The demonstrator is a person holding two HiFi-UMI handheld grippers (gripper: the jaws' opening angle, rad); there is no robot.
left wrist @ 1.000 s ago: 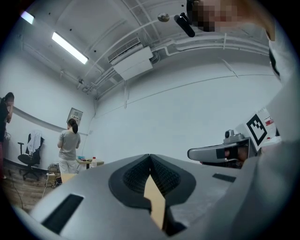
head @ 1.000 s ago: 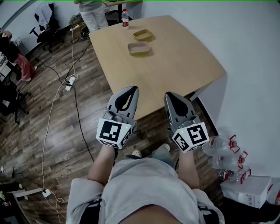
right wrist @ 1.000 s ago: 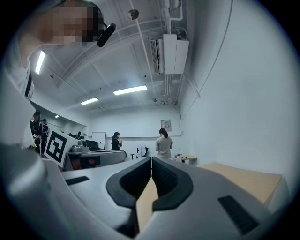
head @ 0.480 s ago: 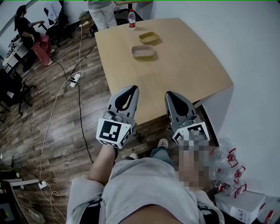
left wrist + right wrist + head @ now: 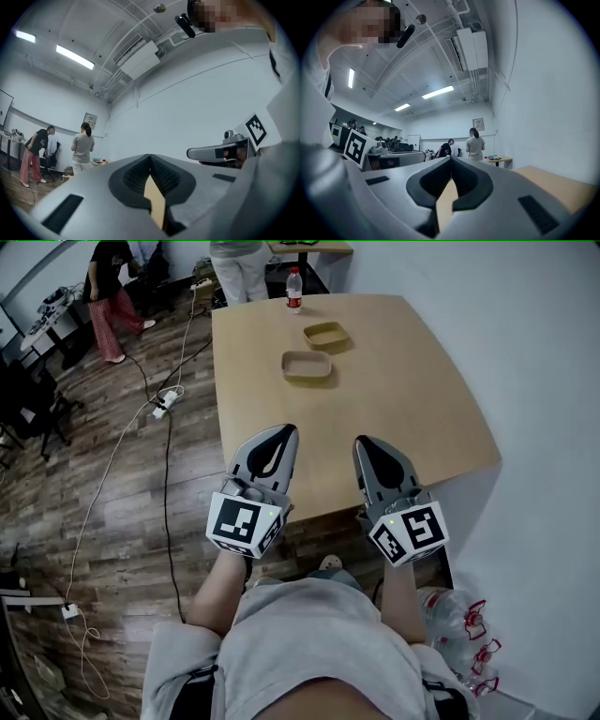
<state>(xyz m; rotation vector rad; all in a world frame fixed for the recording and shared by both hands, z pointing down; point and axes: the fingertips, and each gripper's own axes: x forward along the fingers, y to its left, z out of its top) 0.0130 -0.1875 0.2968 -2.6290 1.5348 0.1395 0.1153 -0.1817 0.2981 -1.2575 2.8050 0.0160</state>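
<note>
Here, tools: two; left tool (image 5: 279,433) and right tool (image 5: 368,442) are held by the tabletop's (image 5: 394,418) front edge, jaws pressed together on nothing.
Trays: two; near tray (image 5: 307,365) and far tray (image 5: 325,335), well ahead.
Bottle (image 5: 294,289): one, beyond them.
Head view only: trays, bottle.
Gripper views only: ceiling lamps (image 5: 72,56).

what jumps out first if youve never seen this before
First, the left hand-held gripper and right hand-held gripper, side by side above the near edge of the wooden table, each with a marker cube, jaws shut on nothing. Far across it lie two shallow tan trays, near tray and far tray, with a water bottle at the far edge. Cables trail over the plank floor to the left.
</note>
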